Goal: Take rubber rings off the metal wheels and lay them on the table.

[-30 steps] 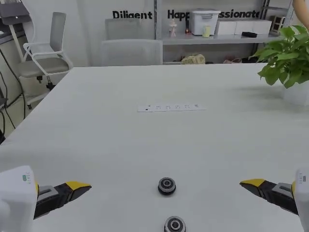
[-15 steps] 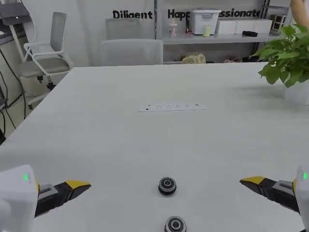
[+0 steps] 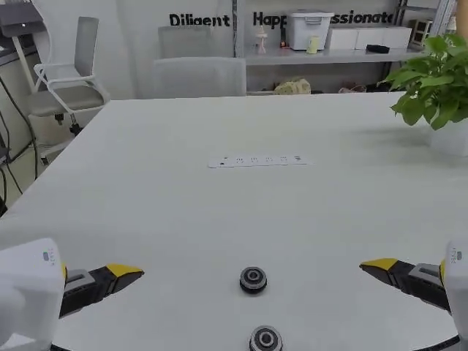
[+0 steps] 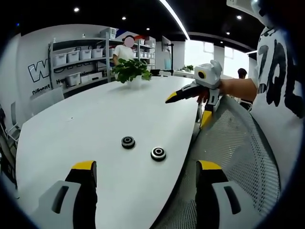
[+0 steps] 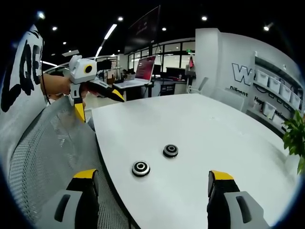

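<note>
Two small metal wheels with black rubber rings lie flat on the white table (image 3: 219, 212) near its front edge. The farther wheel (image 3: 253, 279) (image 4: 127, 141) (image 5: 170, 150) and the nearer wheel (image 3: 265, 340) (image 4: 158, 153) (image 5: 141, 168) sit a short way apart. My left gripper (image 3: 128, 274) (image 4: 147, 168) hovers open at the lower left, well left of the wheels, holding nothing. My right gripper (image 3: 379, 265) (image 5: 152, 175) hovers open at the lower right, equally far from them. Each gripper points inward toward the other; the left gripper view catches the right gripper (image 4: 183, 94) and the right gripper view catches the left gripper (image 5: 112, 93).
A white power strip (image 3: 259, 161) lies mid-table. A potted plant (image 3: 431, 80) stands at the far right corner. Grey chairs (image 3: 199, 77) (image 3: 66, 80) stand beyond the table. A mesh chair (image 4: 228, 143) sits at the near edge by the person.
Both grippers have edged slightly inward toward the wheels. The wheels have not moved.
</note>
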Demonstrator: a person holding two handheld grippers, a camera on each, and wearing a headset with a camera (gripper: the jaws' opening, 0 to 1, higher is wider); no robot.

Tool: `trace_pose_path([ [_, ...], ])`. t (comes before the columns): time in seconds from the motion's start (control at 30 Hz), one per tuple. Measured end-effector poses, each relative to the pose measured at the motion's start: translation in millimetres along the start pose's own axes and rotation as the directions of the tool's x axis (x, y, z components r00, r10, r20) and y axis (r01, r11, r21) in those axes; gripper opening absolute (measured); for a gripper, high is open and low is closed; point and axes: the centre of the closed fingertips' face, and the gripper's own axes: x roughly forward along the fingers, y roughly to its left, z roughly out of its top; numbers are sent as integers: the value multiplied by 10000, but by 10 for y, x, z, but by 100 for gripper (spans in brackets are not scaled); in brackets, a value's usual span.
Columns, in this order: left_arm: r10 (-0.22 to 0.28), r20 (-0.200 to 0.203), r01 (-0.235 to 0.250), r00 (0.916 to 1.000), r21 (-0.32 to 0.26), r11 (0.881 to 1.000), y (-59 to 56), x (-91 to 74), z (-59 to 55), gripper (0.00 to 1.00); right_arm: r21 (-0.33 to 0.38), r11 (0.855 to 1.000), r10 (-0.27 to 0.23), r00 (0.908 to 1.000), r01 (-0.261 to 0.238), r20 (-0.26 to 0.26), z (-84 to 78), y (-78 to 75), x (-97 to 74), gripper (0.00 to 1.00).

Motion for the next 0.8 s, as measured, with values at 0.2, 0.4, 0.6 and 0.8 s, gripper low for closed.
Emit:
trace_pose_path([
  [0.2,-87,-48,88,10000,126,9999,19,38,23,83,-44,10000,-17,9999,17,110,47,-39,3,94],
  [0.4,-138,-103,140,9999,187,9997,50,69,32,83,-84,10000,11,9999,-10,158,73,-71,18,94],
  [0.6,-168,-166,173,9997,251,9995,84,107,35,83,-88,10000,26,9998,-24,186,82,-112,41,93],
  [0.8,-190,-215,197,9996,306,9993,122,148,28,83,-111,9999,34,9997,-32,244,102,-140,66,93],
])
